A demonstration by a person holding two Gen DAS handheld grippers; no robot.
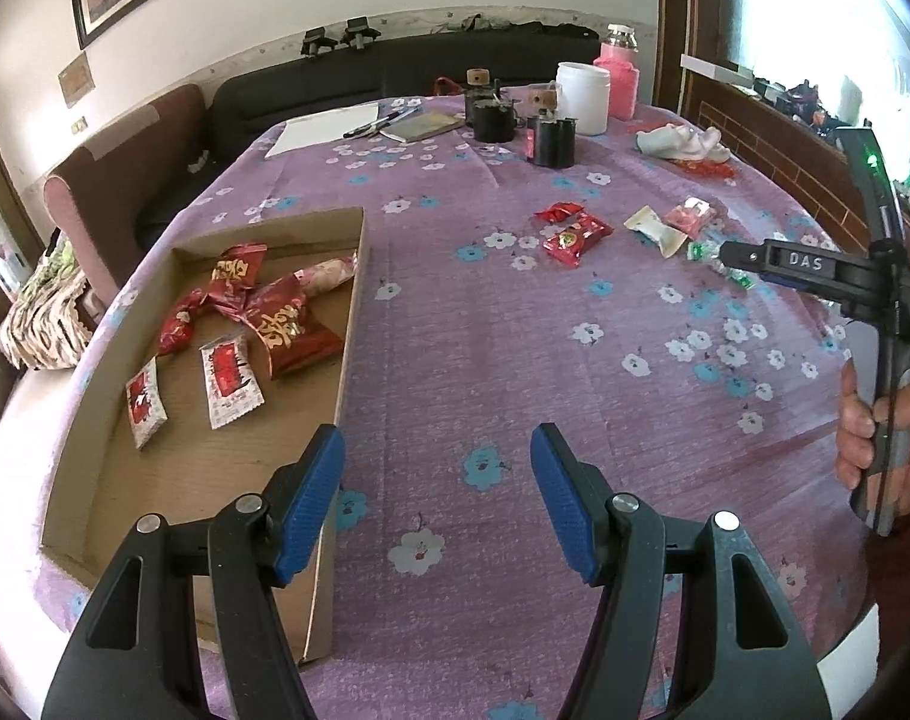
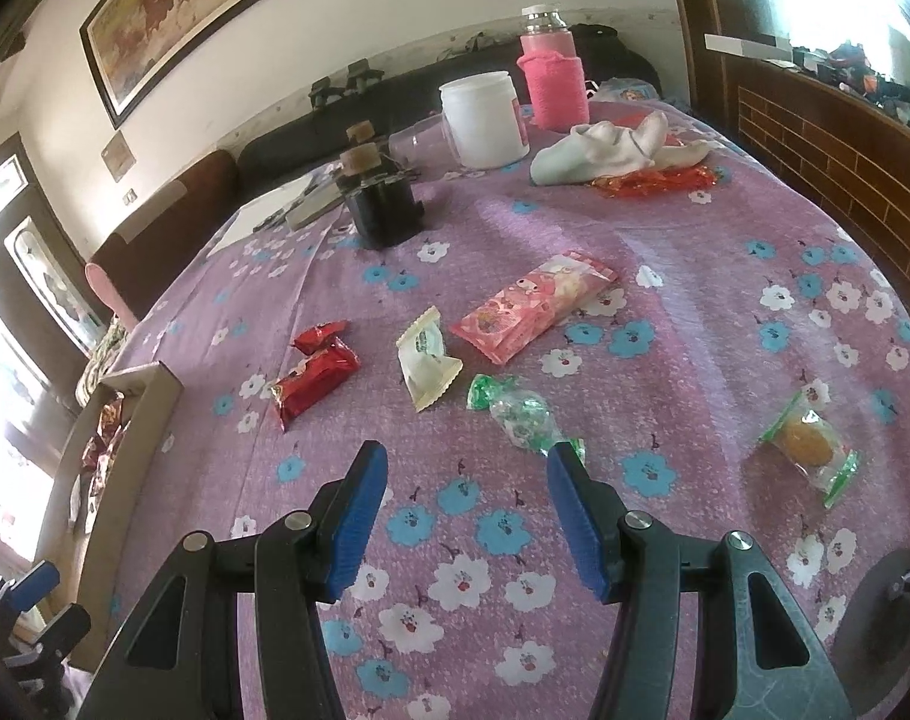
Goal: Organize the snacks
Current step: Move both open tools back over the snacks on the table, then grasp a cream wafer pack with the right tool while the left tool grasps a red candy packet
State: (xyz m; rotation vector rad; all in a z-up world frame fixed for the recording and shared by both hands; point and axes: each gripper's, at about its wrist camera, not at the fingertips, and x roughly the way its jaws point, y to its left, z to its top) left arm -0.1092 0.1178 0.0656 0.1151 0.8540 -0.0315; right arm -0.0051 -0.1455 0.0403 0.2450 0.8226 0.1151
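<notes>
A shallow cardboard box (image 1: 347, 324) lies at the left of the table and holds several red and white snack packets (image 1: 275, 324). My left gripper (image 1: 437, 480) is open and empty, just right of the box's near corner. My right gripper (image 2: 466, 492) is open and empty above the cloth. Loose snacks lie ahead of it: a green candy (image 2: 523, 414) by its right finger, a cream packet (image 2: 428, 360), red packets (image 2: 314, 375), a pink packet (image 2: 535, 306) and a cake in a green wrapper (image 2: 808, 447). The box also shows at the left of the right wrist view (image 2: 149, 414).
A purple flowered cloth (image 1: 484, 360) covers the table. At the far side stand black holders (image 2: 386, 210), a white jar (image 2: 484, 120), a pink bottle (image 2: 553, 81), a white cloth (image 2: 610, 147), paper and pens (image 1: 335, 126). A sofa (image 1: 131, 180) runs along the left.
</notes>
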